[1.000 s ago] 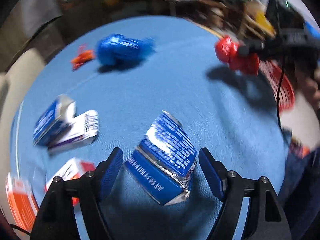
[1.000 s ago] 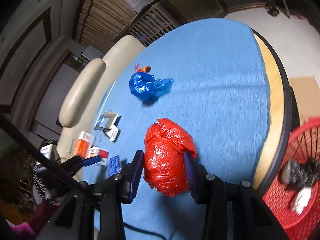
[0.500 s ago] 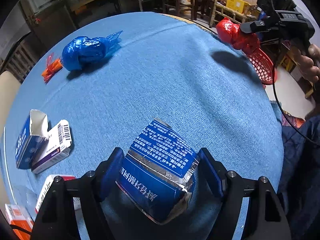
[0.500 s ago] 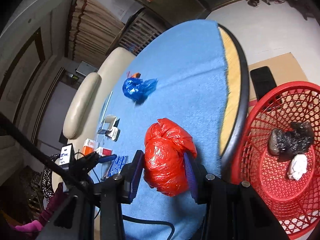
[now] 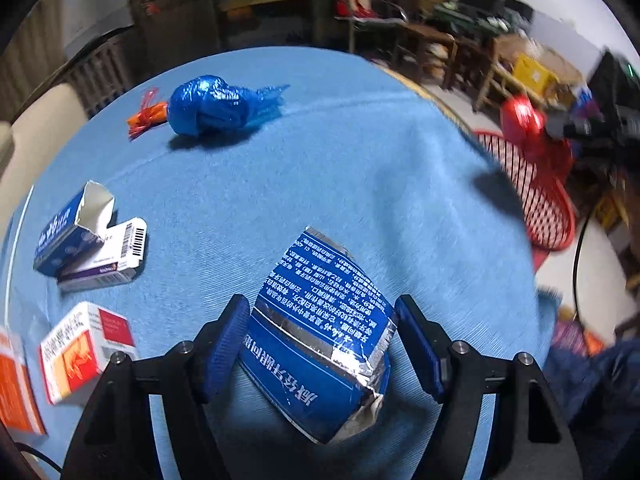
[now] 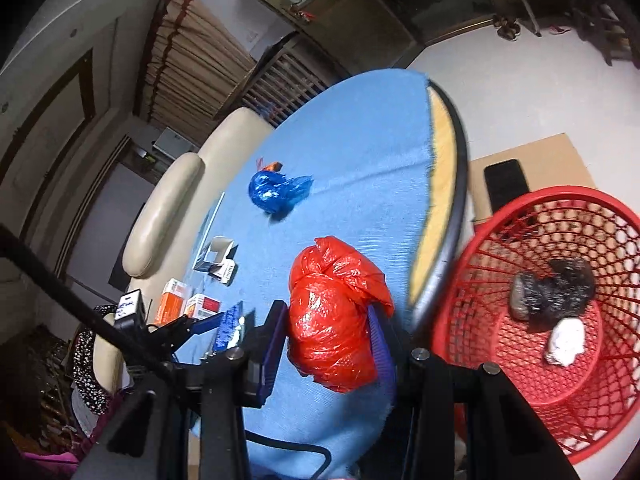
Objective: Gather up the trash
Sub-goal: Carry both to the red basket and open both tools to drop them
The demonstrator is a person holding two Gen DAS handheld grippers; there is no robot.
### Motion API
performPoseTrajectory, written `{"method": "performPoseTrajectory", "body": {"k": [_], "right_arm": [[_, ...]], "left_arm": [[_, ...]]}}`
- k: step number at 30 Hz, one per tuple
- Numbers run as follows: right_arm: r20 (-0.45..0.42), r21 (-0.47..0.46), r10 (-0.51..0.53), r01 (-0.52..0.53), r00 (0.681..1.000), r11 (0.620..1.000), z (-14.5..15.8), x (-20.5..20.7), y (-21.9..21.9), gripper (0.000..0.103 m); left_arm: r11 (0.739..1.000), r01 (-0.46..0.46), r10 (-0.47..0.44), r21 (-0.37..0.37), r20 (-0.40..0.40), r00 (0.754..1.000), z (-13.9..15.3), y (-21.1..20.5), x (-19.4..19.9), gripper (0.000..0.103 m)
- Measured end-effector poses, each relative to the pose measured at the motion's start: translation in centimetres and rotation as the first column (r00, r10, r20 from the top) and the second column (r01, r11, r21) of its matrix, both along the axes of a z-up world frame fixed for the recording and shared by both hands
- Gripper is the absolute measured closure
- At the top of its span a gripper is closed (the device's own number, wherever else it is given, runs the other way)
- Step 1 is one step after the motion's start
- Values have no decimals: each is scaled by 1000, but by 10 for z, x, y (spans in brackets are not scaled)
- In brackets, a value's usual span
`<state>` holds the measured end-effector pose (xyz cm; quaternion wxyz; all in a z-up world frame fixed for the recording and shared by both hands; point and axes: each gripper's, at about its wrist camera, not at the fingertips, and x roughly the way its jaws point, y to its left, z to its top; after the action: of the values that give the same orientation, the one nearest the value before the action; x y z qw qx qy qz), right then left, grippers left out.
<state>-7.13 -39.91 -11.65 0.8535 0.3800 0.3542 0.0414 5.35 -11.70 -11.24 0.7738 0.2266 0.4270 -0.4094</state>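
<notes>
My left gripper (image 5: 320,344) straddles a crumpled blue carton with silver edges (image 5: 320,336); the left pad touches it and the right pad stands just off it, over the blue tablecloth (image 5: 360,160). My right gripper (image 6: 328,344) is shut on a red plastic bag (image 6: 336,312) and holds it near the table's edge, beside a red mesh basket (image 6: 560,408). The basket holds a black bag (image 6: 552,296) and a white wad (image 6: 566,342). The red bag (image 5: 520,116) and basket (image 5: 532,196) also show at the right in the left wrist view.
A blue plastic bag (image 5: 212,106) and an orange wrapper (image 5: 146,118) lie at the far side of the table. Small boxes lie to the left: blue (image 5: 70,228), white (image 5: 106,260), red-and-white (image 5: 84,350), orange (image 5: 16,388). A cream sofa (image 6: 168,208) stands behind.
My right gripper has carried the red bag from over the table toward its edge, beside the basket. My left gripper has settled around the blue carton.
</notes>
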Motion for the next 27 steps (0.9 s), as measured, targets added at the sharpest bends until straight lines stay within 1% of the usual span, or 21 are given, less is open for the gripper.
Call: {"method": "performPoseTrajectory", "body": {"k": [3, 6, 11, 14, 16, 20, 23, 27], "right_arm": [[2, 6, -39, 39, 999, 999, -3, -20, -14, 60], [-8, 3, -85, 85, 996, 996, -8, -39, -31, 60], [-26, 34, -175, 176, 984, 984, -20, -73, -63, 60], [-42, 36, -220, 222, 974, 974, -26, -91, -80, 60], [-56, 44, -244, 247, 968, 968, -32, -101, -88, 60], [-81, 65, -270, 275, 959, 959, -43, -116, -99, 59], [-95, 79, -285, 292, 954, 953, -50, -125, -105, 59], [-94, 103, -317, 326, 944, 940, -55, -142, -117, 58]], "left_arm": [[998, -34, 34, -45, -1, 999, 6, -12, -11, 27], [996, -45, 43, -83, -20, 999, 12, -28, -23, 27], [993, -17, 13, -113, -37, 999, 22, -69, -40, 27], [993, -2, -3, -121, -44, 999, 27, -94, -47, 27], [993, 13, -19, -120, -49, 999, 29, -111, -54, 27], [993, 76, -81, -93, -59, 995, 26, -149, -77, 27], [989, 137, -139, -60, -44, 989, 23, -175, -96, 27], [982, 186, -187, -44, -38, 982, 23, -203, -111, 27]]}}
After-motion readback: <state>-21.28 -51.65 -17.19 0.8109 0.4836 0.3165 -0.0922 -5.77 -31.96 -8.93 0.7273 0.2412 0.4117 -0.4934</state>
